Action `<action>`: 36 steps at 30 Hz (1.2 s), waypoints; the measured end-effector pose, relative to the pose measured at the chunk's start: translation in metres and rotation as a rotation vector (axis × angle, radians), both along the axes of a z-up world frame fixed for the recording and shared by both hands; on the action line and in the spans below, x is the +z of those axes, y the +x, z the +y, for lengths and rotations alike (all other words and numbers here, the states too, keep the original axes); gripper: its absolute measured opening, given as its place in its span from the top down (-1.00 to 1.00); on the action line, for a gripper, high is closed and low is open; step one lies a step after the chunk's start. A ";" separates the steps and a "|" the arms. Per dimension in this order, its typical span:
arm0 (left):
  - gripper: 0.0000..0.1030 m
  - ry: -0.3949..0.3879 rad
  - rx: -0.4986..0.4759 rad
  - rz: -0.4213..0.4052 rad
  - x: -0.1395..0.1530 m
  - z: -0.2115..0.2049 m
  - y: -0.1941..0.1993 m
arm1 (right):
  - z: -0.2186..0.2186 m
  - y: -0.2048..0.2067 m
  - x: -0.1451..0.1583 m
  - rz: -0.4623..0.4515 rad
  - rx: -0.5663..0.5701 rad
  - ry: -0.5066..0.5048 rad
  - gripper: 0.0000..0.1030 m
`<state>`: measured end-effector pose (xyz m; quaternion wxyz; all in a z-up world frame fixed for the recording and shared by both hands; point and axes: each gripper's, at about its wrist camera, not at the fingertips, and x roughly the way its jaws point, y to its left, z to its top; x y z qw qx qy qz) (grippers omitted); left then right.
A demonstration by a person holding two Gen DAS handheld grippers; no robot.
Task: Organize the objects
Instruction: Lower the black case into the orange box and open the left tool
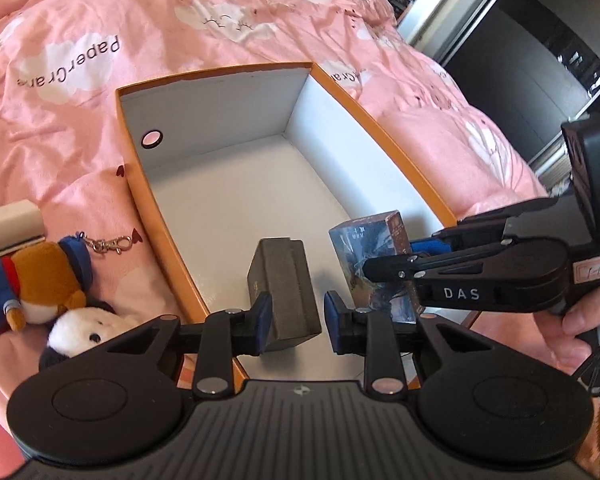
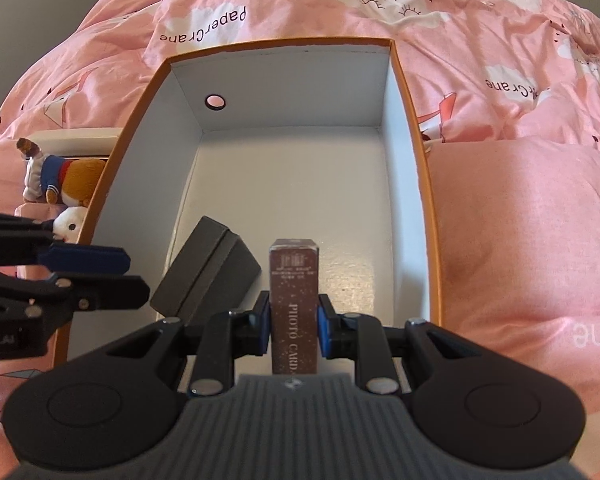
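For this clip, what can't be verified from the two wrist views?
- Whether the dark grey box is gripped: left wrist view shows a gap at the left claw's right pad; contact on the other side is unclear.
- Photo card box: its lower end hides behind the right claw body; small top print is unreadable.
- Plush toys: partly cut off by the left wrist view edge and claw.
- Orange box: near wall hidden in both views.

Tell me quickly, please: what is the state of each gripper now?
Left gripper: open around the dark grey box, right pad apart from it.
Right gripper: shut on the photo card box.
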<state>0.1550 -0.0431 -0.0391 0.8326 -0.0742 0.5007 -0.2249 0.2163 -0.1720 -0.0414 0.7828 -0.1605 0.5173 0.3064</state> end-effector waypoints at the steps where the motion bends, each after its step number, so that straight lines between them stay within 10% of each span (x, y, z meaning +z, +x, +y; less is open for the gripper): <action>1: 0.40 0.008 -0.014 0.000 -0.001 -0.001 -0.002 | 0.001 0.001 0.000 -0.004 -0.001 -0.002 0.54; 15: 0.54 0.116 0.000 -0.005 -0.010 -0.027 0.021 | 0.004 0.012 0.002 -0.035 0.025 -0.015 0.54; 36: 0.77 0.005 -0.194 -0.002 -0.011 -0.052 0.033 | -0.005 0.021 -0.001 -0.041 0.042 -0.074 0.54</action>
